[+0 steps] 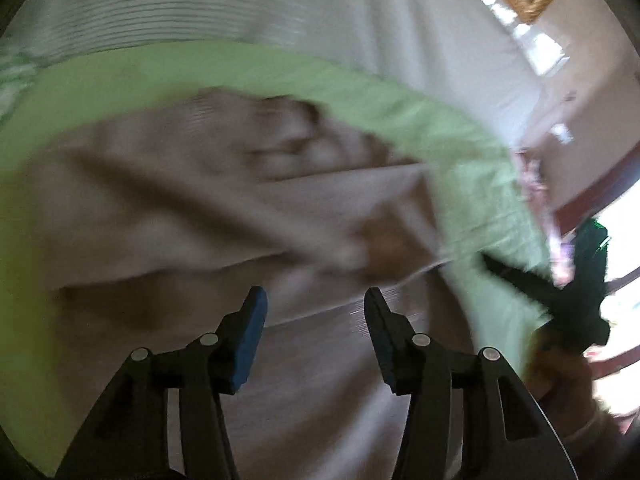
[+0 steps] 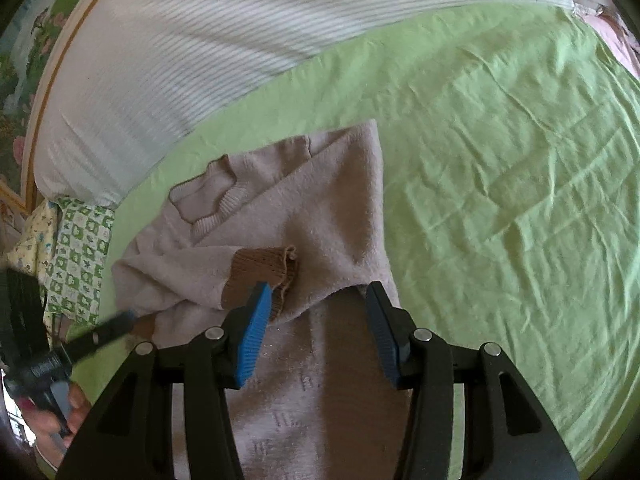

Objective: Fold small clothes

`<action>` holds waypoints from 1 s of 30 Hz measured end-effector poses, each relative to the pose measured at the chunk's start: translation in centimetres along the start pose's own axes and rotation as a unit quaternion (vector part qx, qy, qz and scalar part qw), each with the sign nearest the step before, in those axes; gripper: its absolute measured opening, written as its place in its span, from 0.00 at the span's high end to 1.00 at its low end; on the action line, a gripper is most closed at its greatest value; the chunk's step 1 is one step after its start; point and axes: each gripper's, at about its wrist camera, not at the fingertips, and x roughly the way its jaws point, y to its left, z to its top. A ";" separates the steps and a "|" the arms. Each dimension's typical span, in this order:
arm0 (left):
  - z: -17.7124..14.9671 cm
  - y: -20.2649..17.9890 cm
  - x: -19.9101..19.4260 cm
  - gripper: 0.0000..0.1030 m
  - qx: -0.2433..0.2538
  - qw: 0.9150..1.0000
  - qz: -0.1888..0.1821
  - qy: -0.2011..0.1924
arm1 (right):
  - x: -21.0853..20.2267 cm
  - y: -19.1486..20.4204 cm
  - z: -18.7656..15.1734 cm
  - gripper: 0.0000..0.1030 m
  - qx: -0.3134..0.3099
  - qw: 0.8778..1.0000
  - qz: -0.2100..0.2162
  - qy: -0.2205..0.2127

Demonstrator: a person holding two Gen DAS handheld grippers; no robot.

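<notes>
Wrinkled green bedsheet (image 2: 500,152), pale pink knitted sweater (image 2: 320,200) near its left edge, brown ribbed cuff (image 2: 264,266) folded across, left gripper (image 1: 316,312) and right gripper (image 2: 316,308) both spread apart, empty.

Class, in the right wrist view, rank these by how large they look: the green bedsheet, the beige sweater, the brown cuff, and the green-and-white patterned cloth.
1. green bedsheet
2. beige sweater
3. green-and-white patterned cloth
4. brown cuff

The last two look close, and fisheye distortion at the edge makes their order unsure.
</notes>
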 end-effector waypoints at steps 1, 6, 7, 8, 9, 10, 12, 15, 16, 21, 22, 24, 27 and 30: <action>-0.8 2.0 -0.5 0.50 -0.008 1.000 0.025 -0.002 | 0.3 0.2 0.1 0.50 -0.002 1.000 0.003 0.003; -2.7 11.4 -1.2 0.50 -0.078 0.988 0.133 -0.006 | 2.0 3.0 1.1 0.40 -0.061 0.998 0.020 0.008; -2.8 12.6 -1.2 0.49 -0.089 0.986 0.141 -0.007 | 2.8 3.9 1.4 0.39 -0.080 0.996 0.022 0.014; -2.9 14.4 -1.1 0.49 -0.105 0.983 0.151 -0.006 | 3.4 4.7 1.6 0.38 -0.098 0.995 0.021 0.019; -2.8 15.1 -1.0 0.49 -0.111 0.981 0.156 -0.005 | 4.0 5.2 1.8 0.38 -0.113 0.993 0.020 0.023; -2.7 15.7 -0.5 0.49 -0.115 0.980 0.159 -0.006 | 4.7 6.4 1.8 0.38 -0.149 0.988 0.018 0.029; -2.2 16.5 0.2 0.49 -0.117 0.978 0.172 -0.007 | 5.4 8.2 1.3 0.38 -0.218 0.975 0.018 0.030; -1.7 16.7 1.1 0.49 -0.106 0.978 0.177 -0.008 | 6.2 11.4 -0.6 0.36 -0.351 0.936 0.013 0.036; -1.6 16.6 1.5 0.49 -0.100 0.979 0.178 -0.007 | 6.5 12.1 -1.4 0.36 -0.389 0.920 0.003 0.038; -1.3 15.5 3.8 0.49 -0.068 0.979 0.193 -0.003 | 10.0 12.7 -3.2 0.38 -0.480 0.873 -0.062 0.062; -1.4 15.3 4.0 0.48 -0.067 0.978 0.196 -0.005 | 10.5 12.5 -3.2 0.53 -0.479 0.873 -0.060 0.073; -1.3 15.7 4.1 0.48 -0.078 0.977 0.200 -0.013 | 11.3 12.0 -2.4 0.82 -0.459 0.881 -0.056 0.096; -1.2 16.7 3.2 0.55 -0.101 0.971 0.212 -0.032 | 9.7 11.0 0.5 0.90 -0.362 0.925 0.008 0.114; -1.2 17.5 2.0 0.60 -0.120 0.969 0.212 -0.047 | 4.6 8.7 5.7 0.91 -0.176 0.964 0.168 0.104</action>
